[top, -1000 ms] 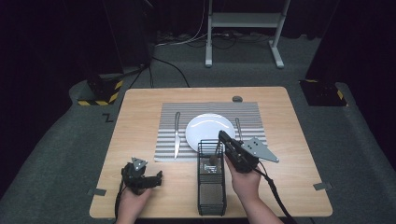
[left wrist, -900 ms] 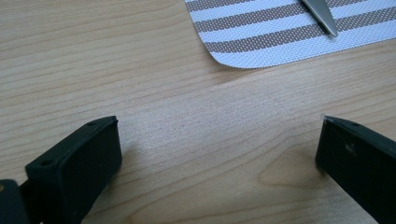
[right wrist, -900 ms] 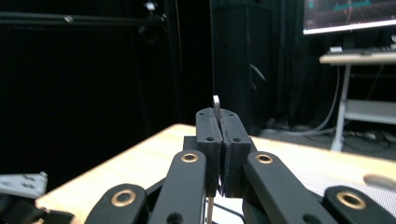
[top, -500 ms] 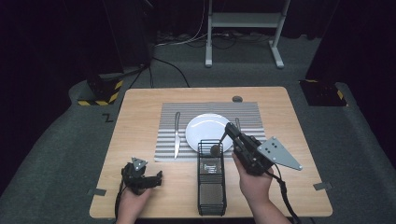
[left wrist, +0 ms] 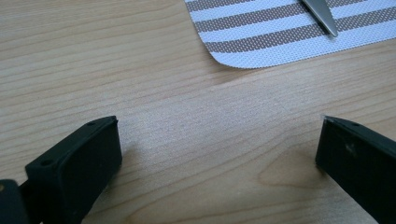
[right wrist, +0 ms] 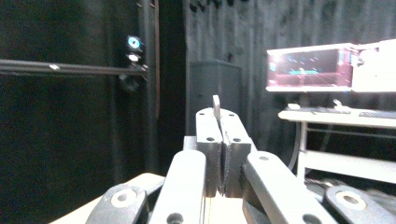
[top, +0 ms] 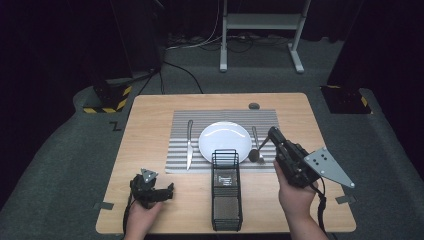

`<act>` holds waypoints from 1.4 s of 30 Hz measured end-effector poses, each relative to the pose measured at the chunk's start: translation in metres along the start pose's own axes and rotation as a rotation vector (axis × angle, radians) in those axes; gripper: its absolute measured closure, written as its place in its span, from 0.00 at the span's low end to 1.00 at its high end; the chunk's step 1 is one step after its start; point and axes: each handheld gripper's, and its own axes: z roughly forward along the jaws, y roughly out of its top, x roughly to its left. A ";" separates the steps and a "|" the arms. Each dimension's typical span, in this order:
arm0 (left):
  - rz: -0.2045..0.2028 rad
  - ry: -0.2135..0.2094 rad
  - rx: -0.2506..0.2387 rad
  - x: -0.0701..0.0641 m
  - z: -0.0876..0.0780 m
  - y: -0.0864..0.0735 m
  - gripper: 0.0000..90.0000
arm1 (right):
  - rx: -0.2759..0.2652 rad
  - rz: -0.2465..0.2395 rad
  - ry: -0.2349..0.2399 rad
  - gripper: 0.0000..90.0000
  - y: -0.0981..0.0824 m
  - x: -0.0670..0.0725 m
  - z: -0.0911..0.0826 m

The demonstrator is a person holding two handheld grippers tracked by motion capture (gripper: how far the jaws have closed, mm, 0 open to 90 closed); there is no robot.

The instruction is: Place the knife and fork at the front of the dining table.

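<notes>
The right gripper (top: 270, 134) is lifted over the right part of the table (top: 150, 115), jaws pressed together on the thin handle of a spoon (top: 257, 154). The spoon hangs from the tips, its dark bowl low over the mat (top: 180, 120), just right of the plate (top: 225, 141). In the right gripper view the closed pads (right wrist: 219, 154) pinch a thin metal end that sticks up between them, with a dark room and a lit screen (right wrist: 308, 69) behind.

The left gripper (top: 167, 190) rests low at the near left of the table, jaws wide apart and holding nothing. In the left gripper view its two black fingers (left wrist: 79, 163) frame bare wood, with the mat's near corner (left wrist: 261, 32) and the knife tip (left wrist: 320, 14) beyond.

A knife (top: 189, 145) lies on the mat left of the plate. A fork (top: 255, 136) lies on the mat right of the plate, beside the hanging spoon. A black wire caddy (top: 226, 192) stands near the table's front edge, between the two hands, just in front of the plate. A small dark thing (top: 254, 105) sits at the far edge of the mat.
</notes>
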 end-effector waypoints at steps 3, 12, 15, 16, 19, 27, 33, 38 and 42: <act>-0.001 0.000 0.000 0.000 0.000 0.000 0.00 | 0.038 0.001 -0.042 0.98 -0.013 -0.017 -0.004; 0.000 0.002 0.000 0.000 0.000 0.000 0.00 | 0.133 -0.006 -0.116 0.98 -0.049 -0.049 -0.013; 0.001 0.003 -0.001 0.000 0.000 0.000 0.00 | 0.153 -0.006 -0.134 0.98 -0.059 -0.055 -0.014; 0.000 0.004 -0.001 0.000 0.000 0.000 0.00 | 0.158 -0.005 -0.142 0.98 -0.062 -0.058 -0.014; 0.001 0.005 -0.001 0.000 0.000 0.000 0.00 | 0.182 -0.007 -0.159 0.98 -0.070 -0.066 -0.012; 0.000 0.004 -0.001 0.000 0.000 0.000 0.00 | 0.244 0.003 -0.204 0.98 -0.086 -0.090 0.000; 0.000 0.004 -0.001 0.000 0.000 0.000 0.00 | 0.274 0.001 -0.203 0.98 -0.094 -0.094 0.014; 0.001 0.004 -0.001 0.000 0.000 0.000 0.00 | 0.283 0.006 -0.204 0.98 -0.097 -0.095 0.024; 0.000 0.003 0.000 0.000 0.000 0.000 0.00 | 0.293 0.002 -0.209 0.98 -0.100 -0.096 0.033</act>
